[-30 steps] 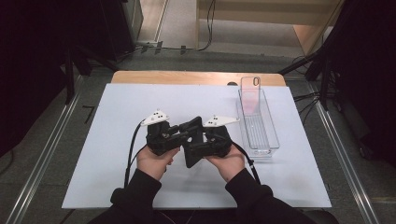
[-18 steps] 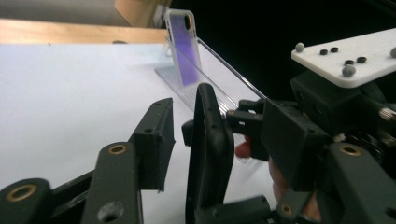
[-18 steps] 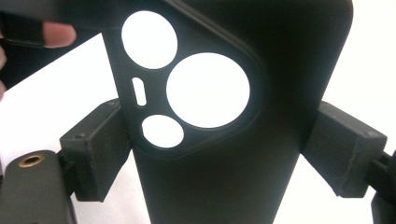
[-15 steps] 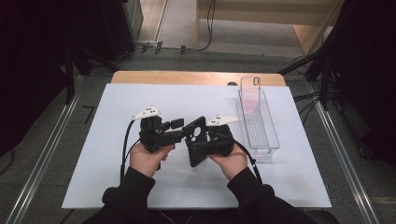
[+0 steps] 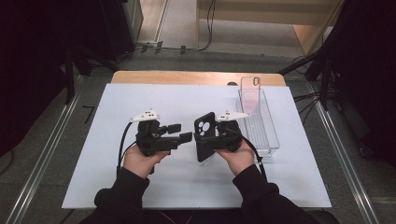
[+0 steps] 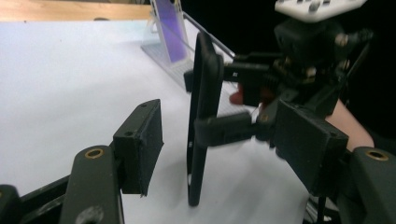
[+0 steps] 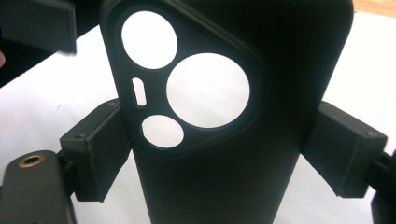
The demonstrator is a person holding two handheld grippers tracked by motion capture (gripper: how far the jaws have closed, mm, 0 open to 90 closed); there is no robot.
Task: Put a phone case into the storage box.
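One clear plastic tray [image 5: 261, 126] lies at the right of the white table [image 5: 93, 163], running from near to far. At its far end a transparent phone case [image 5: 250, 93] with a pinkish tint stands upright, leaning against the end wall; the left gripper view shows the same case [image 6: 170, 30] as bluish purple. The rest of the tray looks bare.

The right gripper [image 5: 205, 138] is clamped on a black phone case [image 5: 204, 135], one jaw on each long edge. It holds the case upright near the middle of the table, just left of the tray, with the camera cutouts toward the far end. In the right gripper view the case [image 7: 224, 112] stands between the two pads, which press its sides. Whether its lower edge touches the table cannot be told.

The left gripper [image 5: 180, 132] points right toward the black case, jaws apart and holding nothing. In the left gripper view the case [image 6: 203, 116] stands edge-on just beyond the open fingertips, not touching them.
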